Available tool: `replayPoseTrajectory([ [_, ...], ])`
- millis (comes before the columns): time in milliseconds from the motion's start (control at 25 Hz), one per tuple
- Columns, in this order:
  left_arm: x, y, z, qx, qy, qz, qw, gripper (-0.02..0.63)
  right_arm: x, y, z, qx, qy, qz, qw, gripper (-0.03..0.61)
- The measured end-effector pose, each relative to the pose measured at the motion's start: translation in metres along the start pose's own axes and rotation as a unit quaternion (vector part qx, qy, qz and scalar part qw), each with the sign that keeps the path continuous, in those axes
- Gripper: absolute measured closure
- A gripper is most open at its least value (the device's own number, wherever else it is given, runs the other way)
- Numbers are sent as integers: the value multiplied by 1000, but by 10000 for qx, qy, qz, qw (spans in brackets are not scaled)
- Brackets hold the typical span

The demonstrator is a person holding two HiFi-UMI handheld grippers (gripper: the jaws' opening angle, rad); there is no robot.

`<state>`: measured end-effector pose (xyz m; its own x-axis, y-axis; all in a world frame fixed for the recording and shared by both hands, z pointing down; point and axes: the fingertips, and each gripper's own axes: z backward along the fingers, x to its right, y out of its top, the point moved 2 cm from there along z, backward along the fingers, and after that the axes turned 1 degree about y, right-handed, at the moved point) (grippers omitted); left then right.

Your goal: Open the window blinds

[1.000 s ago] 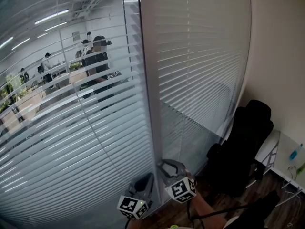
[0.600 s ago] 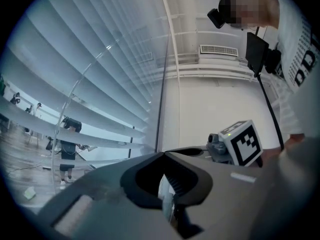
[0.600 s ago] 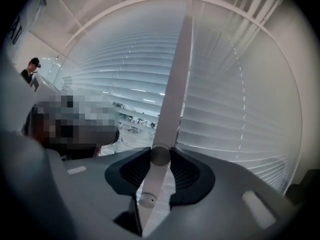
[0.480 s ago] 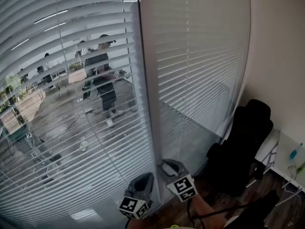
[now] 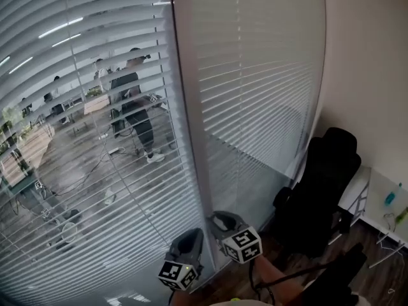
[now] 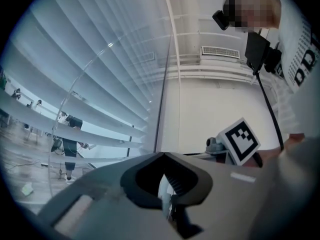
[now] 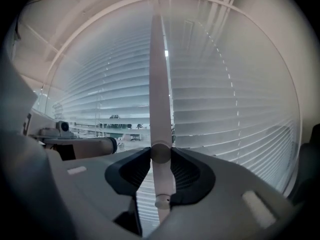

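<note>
blk chair (image 5: 322, 190) by blinds (image 5: 255, 94) (wand (image 7: 159, 109) gripped)

The left gripper (image 6: 163, 154) sits at the bottom. It is grey, its two jaw tips touch, and nothing is between them. Past it, on the left, hang the blinds (image 6: 85, 84). The slats are tipped, so you can see between them. Through the gaps a person (image 6: 68, 151) stands in a room beyond. A thin clear rod (image 6: 85, 64) curves down in front of the slats. On the right is a black-and-white cube (image 6: 239, 140), with a black cable (image 6: 267, 104) above it.
</note>
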<state>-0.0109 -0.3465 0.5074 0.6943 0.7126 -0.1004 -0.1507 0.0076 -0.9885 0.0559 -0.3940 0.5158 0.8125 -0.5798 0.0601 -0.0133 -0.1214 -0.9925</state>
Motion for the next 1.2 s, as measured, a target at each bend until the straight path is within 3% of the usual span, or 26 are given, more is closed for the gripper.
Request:
replayPoseTrajectory([
  [720, -1, 2, 3, -18, -78, 95, 9999, 620, -1, 0, 0, 13, -45, -319, 9995, 449],
  [1200, -2, 0, 1, -10, -159, 91, 9998, 620, 0, -1, -2, 19, -52, -263, 9996, 449],
])
